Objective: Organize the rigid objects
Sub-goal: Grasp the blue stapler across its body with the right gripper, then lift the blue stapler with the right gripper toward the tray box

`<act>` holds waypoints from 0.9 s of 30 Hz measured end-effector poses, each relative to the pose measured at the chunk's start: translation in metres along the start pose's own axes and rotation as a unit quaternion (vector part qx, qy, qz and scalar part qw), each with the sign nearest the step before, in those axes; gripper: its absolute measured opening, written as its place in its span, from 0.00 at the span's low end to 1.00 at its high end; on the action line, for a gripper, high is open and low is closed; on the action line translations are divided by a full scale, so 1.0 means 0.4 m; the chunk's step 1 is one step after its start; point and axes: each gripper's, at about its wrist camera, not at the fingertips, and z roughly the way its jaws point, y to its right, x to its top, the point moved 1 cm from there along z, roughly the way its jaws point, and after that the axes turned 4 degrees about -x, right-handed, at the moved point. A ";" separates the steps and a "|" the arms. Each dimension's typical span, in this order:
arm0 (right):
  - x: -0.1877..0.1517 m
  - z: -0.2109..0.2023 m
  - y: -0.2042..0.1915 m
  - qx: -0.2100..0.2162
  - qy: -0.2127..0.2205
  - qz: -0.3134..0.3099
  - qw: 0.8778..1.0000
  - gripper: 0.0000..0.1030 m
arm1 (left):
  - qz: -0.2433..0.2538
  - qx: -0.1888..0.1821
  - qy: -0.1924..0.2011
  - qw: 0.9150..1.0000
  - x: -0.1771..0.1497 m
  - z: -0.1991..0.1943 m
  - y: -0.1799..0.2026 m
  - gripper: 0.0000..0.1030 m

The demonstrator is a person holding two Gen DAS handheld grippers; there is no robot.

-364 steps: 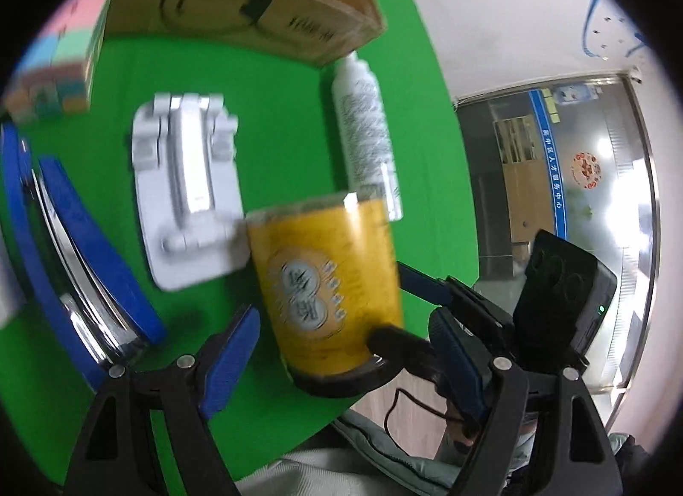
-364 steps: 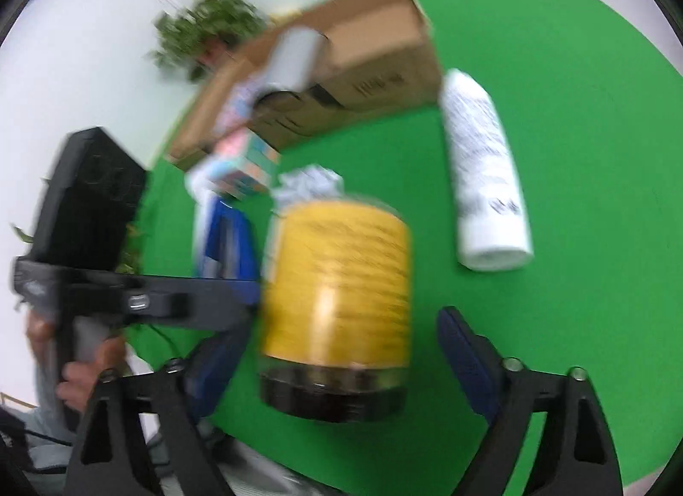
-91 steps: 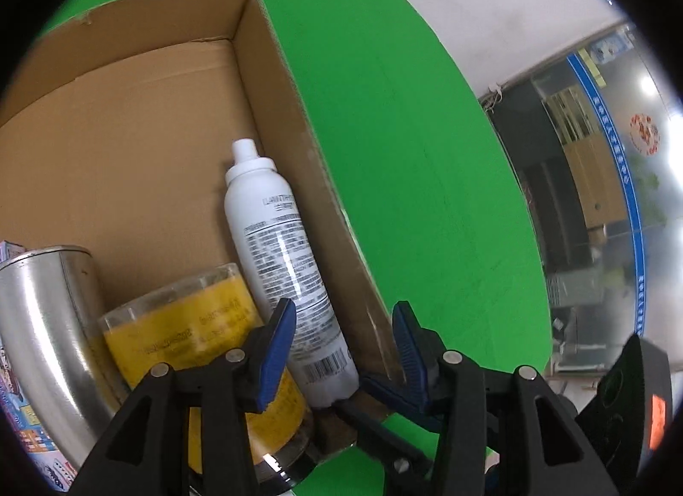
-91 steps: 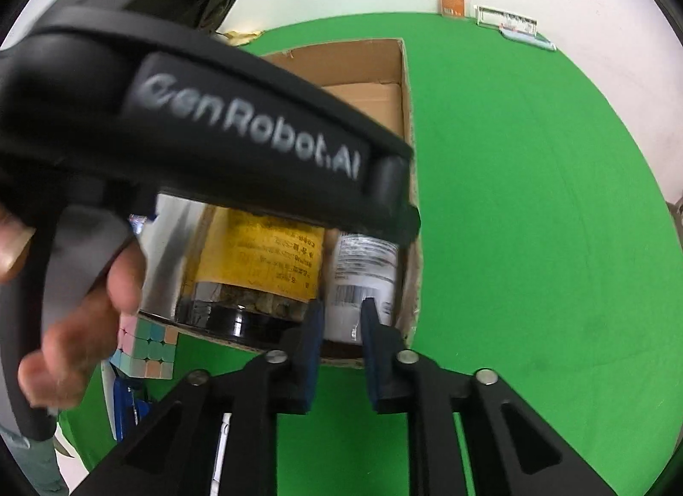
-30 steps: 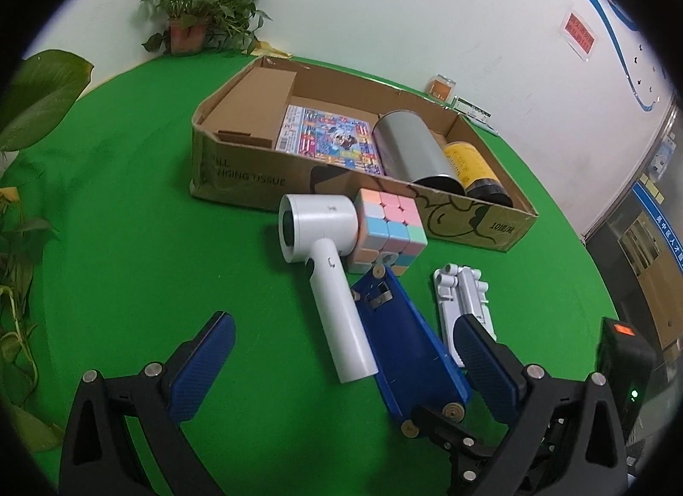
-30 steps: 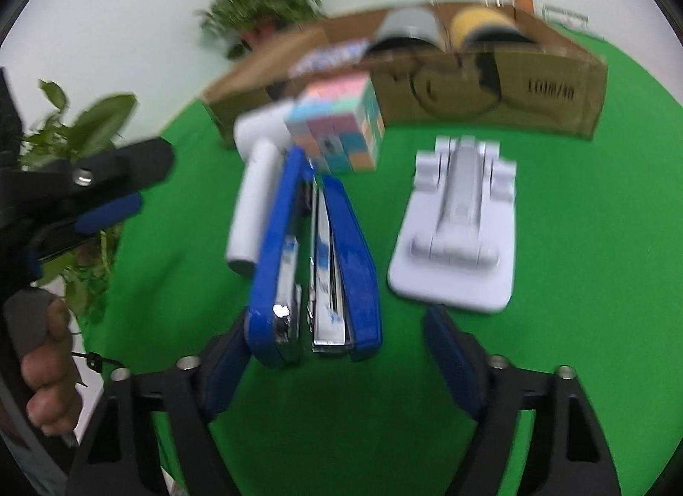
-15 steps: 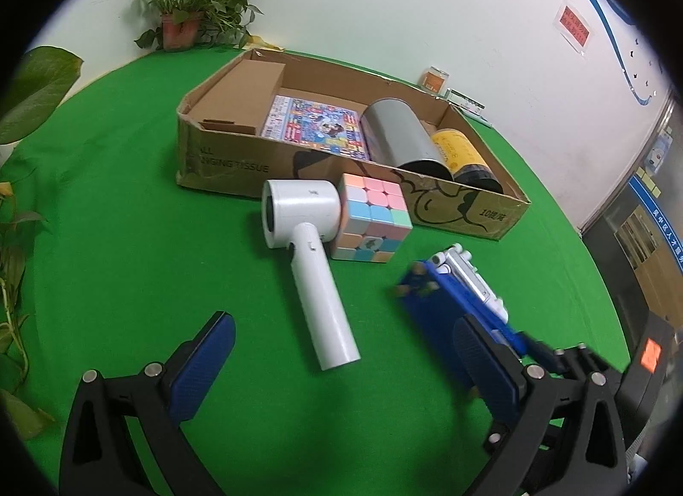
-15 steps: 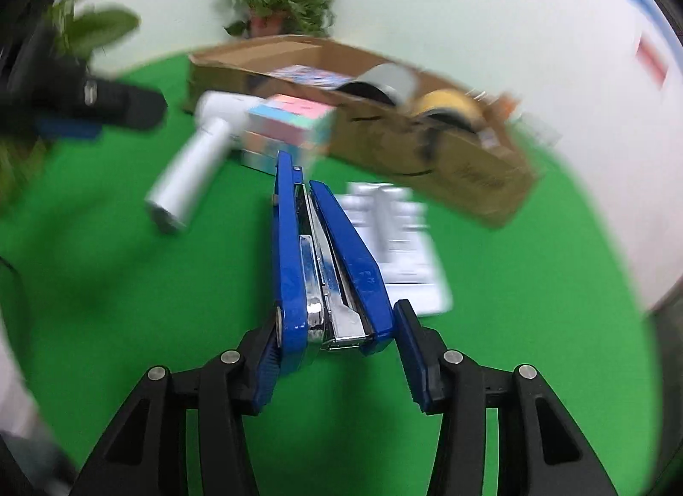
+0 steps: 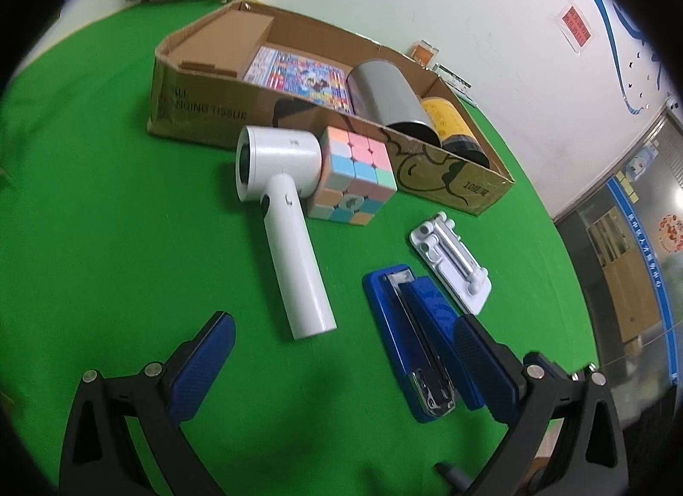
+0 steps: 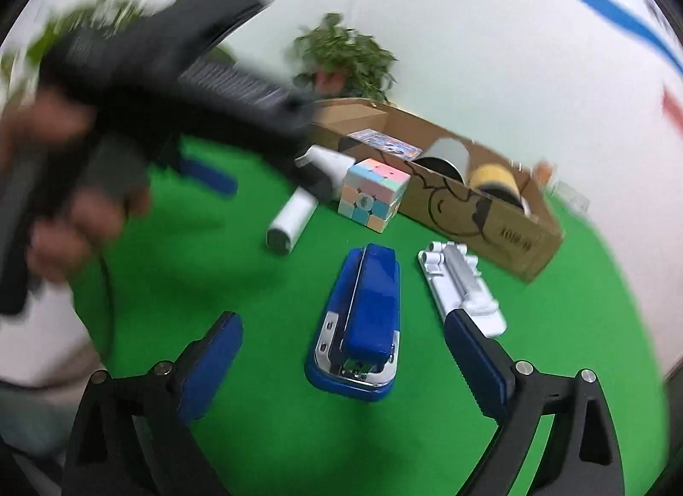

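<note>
Blue stapler (image 10: 360,316) now lies flat on the green cloth (image 9: 106,218), free of both tools. We note the change against 0.5 s ago: then the right gripper (image 10: 343,361) was clamped on the stapler and carried it clear of the cloth; now its jaws stand wide apart and hold nothing, with the stapler centred between and just ahead of them. The left gripper (image 9: 341,357) is likewise spread wide and empty; the stapler sits just inside its right jaw, while the white hair dryer (image 9: 284,214) lies ahead of the jaws, nearer the left one.

We judge that the stapler has been set down and released, not boxed. The cardboard box (image 9: 205,112) beyond the jaws already holds 3 visible items: a printed booklet (image 9: 299,71), a steel cylinder (image 9: 390,99) and a yellow jar (image 9: 452,124). 4 items remain outside it: stapler, hair dryer, pastel cube (image 9: 354,176) and white folding stand (image 9: 450,257).

The stand lies just beside the stapler, beyond the right jaw of each tool. We rate the task as part done. The right wrist view is motion-blurred, so finer contact there cannot be confirmed.
</note>
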 end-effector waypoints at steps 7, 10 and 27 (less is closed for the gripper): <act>-0.012 0.104 0.077 0.080 -0.081 0.112 0.987 0.85 | -0.005 -0.045 -0.033 0.998 -0.015 0.042 0.010 0.99; -0.015 0.132 0.051 0.063 -0.097 0.106 0.988 0.78 | -0.008 -0.069 -0.044 0.997 -0.015 0.058 0.009 0.99; -0.063 0.109 0.033 0.080 -0.126 0.180 0.972 0.55 | 0.004 -0.116 -0.096 0.989 -0.052 0.152 0.066 0.87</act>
